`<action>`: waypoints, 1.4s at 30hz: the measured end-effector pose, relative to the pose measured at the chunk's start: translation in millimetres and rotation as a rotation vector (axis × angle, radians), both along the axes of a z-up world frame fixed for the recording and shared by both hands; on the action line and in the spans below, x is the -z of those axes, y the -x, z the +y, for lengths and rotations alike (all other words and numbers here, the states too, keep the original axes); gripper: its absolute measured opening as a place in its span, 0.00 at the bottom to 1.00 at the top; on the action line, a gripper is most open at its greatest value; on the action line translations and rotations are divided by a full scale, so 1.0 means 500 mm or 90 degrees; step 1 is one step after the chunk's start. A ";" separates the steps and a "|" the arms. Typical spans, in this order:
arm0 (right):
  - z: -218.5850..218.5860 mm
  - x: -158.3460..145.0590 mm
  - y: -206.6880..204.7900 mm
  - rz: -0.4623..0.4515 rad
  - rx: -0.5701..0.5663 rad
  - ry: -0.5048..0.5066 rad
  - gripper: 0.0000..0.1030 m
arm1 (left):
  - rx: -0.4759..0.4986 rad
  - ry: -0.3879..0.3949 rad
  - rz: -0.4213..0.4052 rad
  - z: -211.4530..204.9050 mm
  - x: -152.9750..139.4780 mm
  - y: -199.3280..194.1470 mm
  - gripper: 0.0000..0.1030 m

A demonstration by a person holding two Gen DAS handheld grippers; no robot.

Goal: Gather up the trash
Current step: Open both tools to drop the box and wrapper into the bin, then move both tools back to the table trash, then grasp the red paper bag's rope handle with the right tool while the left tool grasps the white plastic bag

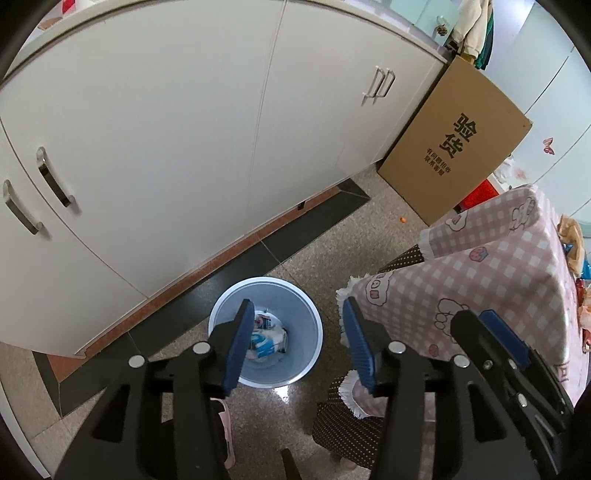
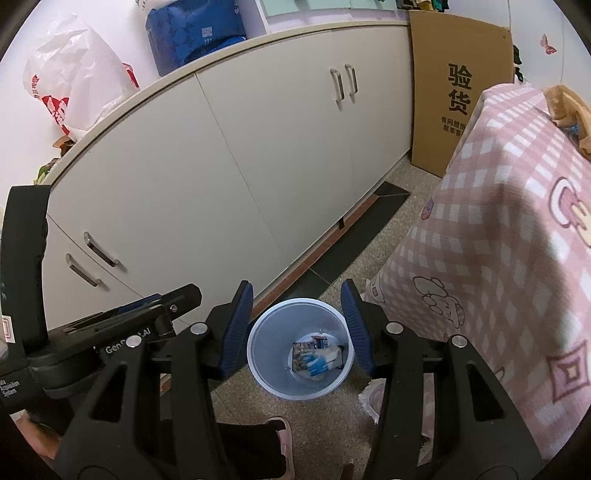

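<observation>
- I am holding the left tongs [image 1: 297, 345] above the floor with their blue pads spread wide and nothing between them.
- I am keeping the right tongs [image 2: 297, 328] spread wide too, gripping nothing, just beside the left ones; each pair is showing in the other's camera.
- Both cameras are looking down into the pale blue bin [image 1: 221, 314] [image 2: 258, 354] that is standing on the speckled floor [image 1: 332, 251], near the base of the white cabinets [image 1: 166, 147] [image 2: 221, 166].
- The trash [image 1: 267, 338] [image 2: 314, 358] is lying at the bottom of the bin: crumpled blue-and-white wrappers and a small printed packet, whose print I cannot read.
- A flat cardboard box [image 1: 454, 140] [image 2: 443, 85] is leaning against the end of the cabinets, printed in large black characters "验货", with smaller lines beneath that are too fine to make out fully.
- On the body of the left tongs, in the right wrist view, I am reading part of a white logo, "Gen…t.AI", with the middle letters hidden by a bolt.
- A pink checked cloth [image 1: 498, 266] [image 2: 517, 221] with cartoon figures is covering the surface to the right of the bin.
- On the cabinet top, a white plastic bag [image 2: 74, 77] with red print and a blue pack [image 2: 195, 33] are sitting, their writing too small to read.
</observation>
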State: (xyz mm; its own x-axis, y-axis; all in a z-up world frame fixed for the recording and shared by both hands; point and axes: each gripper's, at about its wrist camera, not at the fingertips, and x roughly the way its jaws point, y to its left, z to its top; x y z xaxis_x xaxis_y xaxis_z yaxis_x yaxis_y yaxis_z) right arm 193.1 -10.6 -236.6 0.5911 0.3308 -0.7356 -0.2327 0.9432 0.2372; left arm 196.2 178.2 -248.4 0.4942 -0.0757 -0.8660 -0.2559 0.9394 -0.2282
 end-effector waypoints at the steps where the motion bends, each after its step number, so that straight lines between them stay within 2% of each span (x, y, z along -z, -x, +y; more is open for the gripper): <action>1: 0.000 -0.005 0.003 -0.003 0.000 -0.001 0.48 | 0.001 -0.001 -0.004 -0.002 -0.008 0.004 0.48; 7: -0.020 -0.056 0.038 -0.036 0.001 -0.011 0.48 | 0.009 -0.006 -0.038 -0.024 -0.062 0.032 0.48; 14: -0.067 -0.139 0.097 -0.097 0.020 -0.026 0.49 | 0.033 -0.022 -0.108 -0.082 -0.158 0.082 0.49; 20: -0.158 -0.187 0.144 -0.131 0.073 -0.034 0.50 | 0.080 -0.037 -0.160 -0.174 -0.225 0.109 0.51; 23: -0.215 -0.199 0.162 -0.141 0.110 -0.036 0.50 | 0.120 -0.042 -0.179 -0.247 -0.248 0.111 0.52; 29: -0.398 -0.212 0.192 -0.150 0.223 -0.045 0.50 | 0.200 -0.036 -0.192 -0.391 -0.258 0.093 0.52; 35: -0.553 -0.196 0.214 -0.138 0.323 -0.045 0.50 | 0.283 -0.023 -0.190 -0.540 -0.246 0.071 0.52; 42: -0.677 -0.159 0.215 -0.102 0.387 -0.059 0.50 | 0.360 -0.032 -0.186 -0.678 -0.223 0.041 0.52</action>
State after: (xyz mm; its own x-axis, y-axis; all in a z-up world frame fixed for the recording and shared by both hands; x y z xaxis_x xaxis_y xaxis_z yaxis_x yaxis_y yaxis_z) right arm 85.4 -348.9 -156.8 0.7939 -0.0405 -0.6067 0.2986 0.8952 0.3309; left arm 175.9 -160.8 -136.9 0.6060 -0.3570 -0.7108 0.3489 0.9224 -0.1658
